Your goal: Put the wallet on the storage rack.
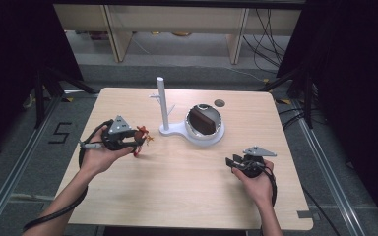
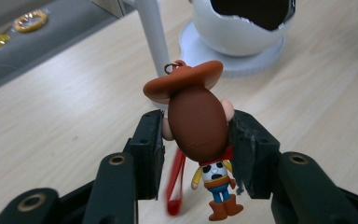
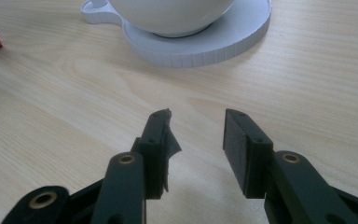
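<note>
A small cowboy figure (image 2: 198, 116) with a brown hat, a metal ring on top and a red strap (image 2: 175, 186) is caught by its head between the pads of my left gripper (image 2: 196, 133), and its legs dangle toward the camera. In the high view the left gripper (image 1: 134, 141) holds the figure (image 1: 141, 134) over the table's left side, left of the white stand. My right gripper (image 1: 230, 161) rests low over the table at the right front. Its jaws (image 3: 196, 135) are open with bare wood between them.
A white stand has a thin upright post (image 1: 162, 101) with short pegs. Its round base (image 1: 211, 139) carries a cracked-egg-shaped white bowl (image 1: 204, 123) with a dark inside. A dark round spot (image 1: 219, 103) lies behind it. The floor beyond the table shows cables and gold rings (image 2: 30, 19).
</note>
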`<state>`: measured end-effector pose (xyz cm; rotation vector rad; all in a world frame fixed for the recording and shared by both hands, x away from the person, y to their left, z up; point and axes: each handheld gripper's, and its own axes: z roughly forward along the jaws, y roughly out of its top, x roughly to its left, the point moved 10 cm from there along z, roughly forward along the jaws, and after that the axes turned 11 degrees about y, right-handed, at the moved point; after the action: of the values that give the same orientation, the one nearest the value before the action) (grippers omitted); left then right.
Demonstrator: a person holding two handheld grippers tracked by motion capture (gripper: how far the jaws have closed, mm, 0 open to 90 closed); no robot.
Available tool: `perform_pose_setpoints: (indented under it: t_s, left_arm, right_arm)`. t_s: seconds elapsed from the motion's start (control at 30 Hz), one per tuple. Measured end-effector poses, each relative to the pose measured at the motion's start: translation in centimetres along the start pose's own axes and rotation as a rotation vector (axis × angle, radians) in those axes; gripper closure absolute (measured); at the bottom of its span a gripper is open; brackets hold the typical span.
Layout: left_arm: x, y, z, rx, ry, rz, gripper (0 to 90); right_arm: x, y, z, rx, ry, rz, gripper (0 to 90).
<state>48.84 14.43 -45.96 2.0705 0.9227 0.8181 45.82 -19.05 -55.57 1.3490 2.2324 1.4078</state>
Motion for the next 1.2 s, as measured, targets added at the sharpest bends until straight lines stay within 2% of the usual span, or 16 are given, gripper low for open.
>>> perform_pose_setpoints:
  t_s: [0.03, 0.07, 0.23, 0.3, 0.33, 0.4, 0.43, 0.6, 0.63, 0.8, 0.83, 0.87, 0.9, 0.93, 1.03, 1.2]
  left_arm:
    - [0.3, 0.3, -0.1, -0.007, 0.005, 0.0, 56.6]
    - [0.4, 0.8, -0.1, -0.033, 0.009, -0.034, 56.6]
    - [1.6, 2.3, -0.3, -0.078, 0.029, -0.063, 56.6]
    - [2.0, 2.8, -0.3, -0.082, 0.037, -0.062, 56.6]
    - [2.1, 3.2, -0.2, -0.091, 0.039, -0.08, 56.6]
    - [2.4, 3.7, -0.1, -0.103, 0.046, -0.085, 56.6]
    - [2.6, 3.7, -0.2, -0.093, 0.046, -0.067, 56.6]
    - [3.1, 5.0, 0.0, -0.124, 0.059, -0.087, 56.6]
    - [3.2, 5.2, -0.1, -0.124, 0.061, -0.086, 56.6]
    - [3.5, 6.6, -0.4, -0.153, 0.068, -0.1, 56.6]
    - [3.4, 6.6, -0.5, -0.141, 0.071, -0.117, 56.6]
    - [3.5, 6.9, -0.5, -0.143, 0.071, -0.121, 56.6]
    - [3.7, 7.2, -0.5, -0.16, 0.074, -0.1, 56.6]
    - [3.6, 7.3, -0.6, -0.149, 0.072, -0.116, 56.6]
    - [3.8, 7.8, -0.6, -0.153, 0.074, -0.115, 56.6]
    - [4.2, 8.3, -0.5, -0.161, 0.083, -0.123, 56.6]
  right_arm:
    - [0.0, 0.0, 0.0, -0.003, 0.0, -0.001, 61.7]
    - [0.0, 0.1, 0.0, -0.007, 0.003, 0.001, 61.6]
    - [0.0, 0.1, 0.1, -0.014, 0.005, 0.003, 61.4]
    - [0.0, -0.1, -0.1, 0.01, -0.007, 0.016, 61.4]
    - [-0.2, -0.1, -0.1, 0.008, -0.006, -0.004, 61.3]
    - [-0.1, 0.0, 0.1, -0.003, 0.004, 0.0, 61.3]
    - [-0.1, -0.1, 0.0, 0.001, 0.001, 0.001, 61.2]
    - [0.0, -0.1, 0.1, -0.001, 0.008, 0.019, 61.1]
    - [-0.2, 0.0, 0.0, -0.003, 0.0, -0.01, 61.1]
    - [-0.2, -0.1, 0.1, -0.001, -0.002, 0.0, 60.8]
    - [-0.1, -0.2, 0.1, 0.0, -0.001, 0.015, 60.8]
    - [-0.2, -0.2, 0.0, 0.004, 0.0, 0.01, 60.7]
    - [-0.1, -0.2, 0.1, 0.007, 0.001, 0.015, 60.7]
    - [-0.1, -0.2, 0.1, 0.007, 0.001, 0.014, 60.7]
    - [-0.1, -0.1, 0.2, -0.01, 0.009, 0.014, 60.6]
    - [-0.2, -0.1, 0.3, -0.008, 0.007, 0.017, 60.4]
